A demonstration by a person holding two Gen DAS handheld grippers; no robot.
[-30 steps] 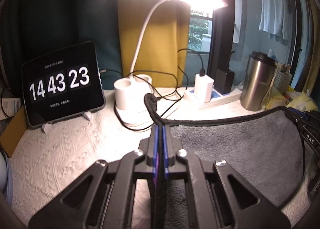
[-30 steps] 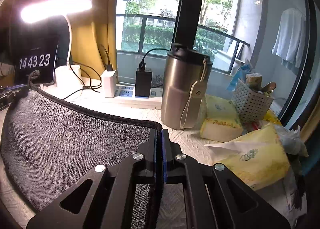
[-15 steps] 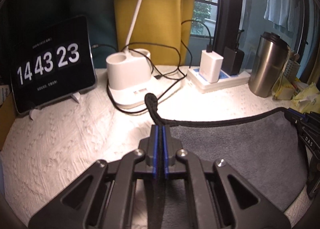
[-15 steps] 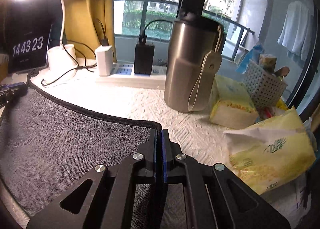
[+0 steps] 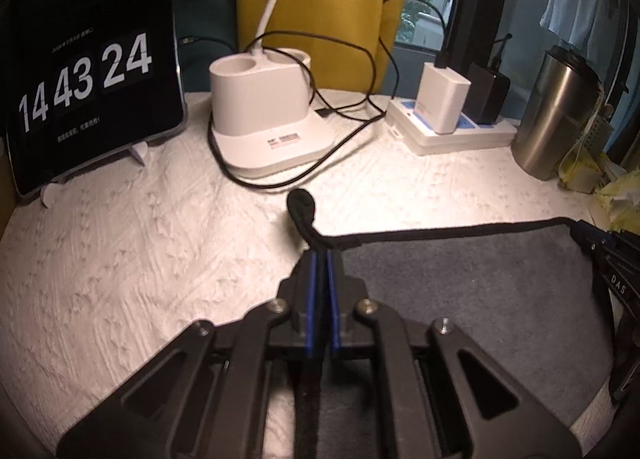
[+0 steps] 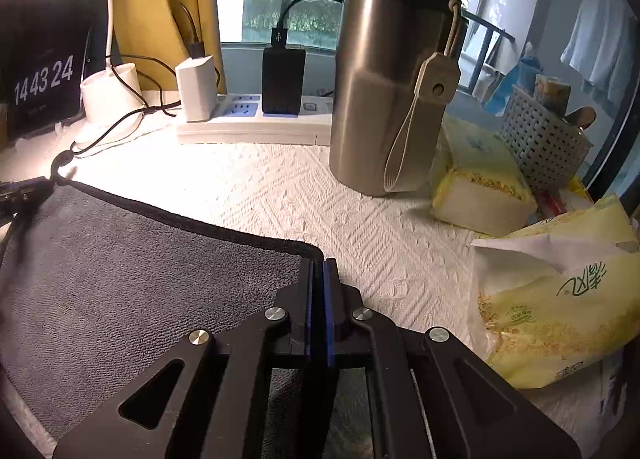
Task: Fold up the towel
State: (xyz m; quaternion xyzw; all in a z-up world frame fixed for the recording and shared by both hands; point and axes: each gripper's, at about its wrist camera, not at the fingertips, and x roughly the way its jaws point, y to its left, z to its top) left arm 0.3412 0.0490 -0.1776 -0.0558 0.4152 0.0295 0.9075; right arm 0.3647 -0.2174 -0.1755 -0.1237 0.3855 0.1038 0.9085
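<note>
The left hand-held gripper (image 5: 322,259) is clamped tight on one corner of the grey towel (image 5: 460,291), whose hanging loop (image 5: 302,205) pokes out just past the fingertips. The right hand-held gripper (image 6: 319,265) is closed on the towel's (image 6: 132,271) other corner along the same black-bound edge. That edge runs taut between the two, and the towel spreads over the white-covered worktop (image 5: 140,251), in front of the lamp base (image 5: 268,123) and the steel tumbler (image 6: 394,83).
</note>
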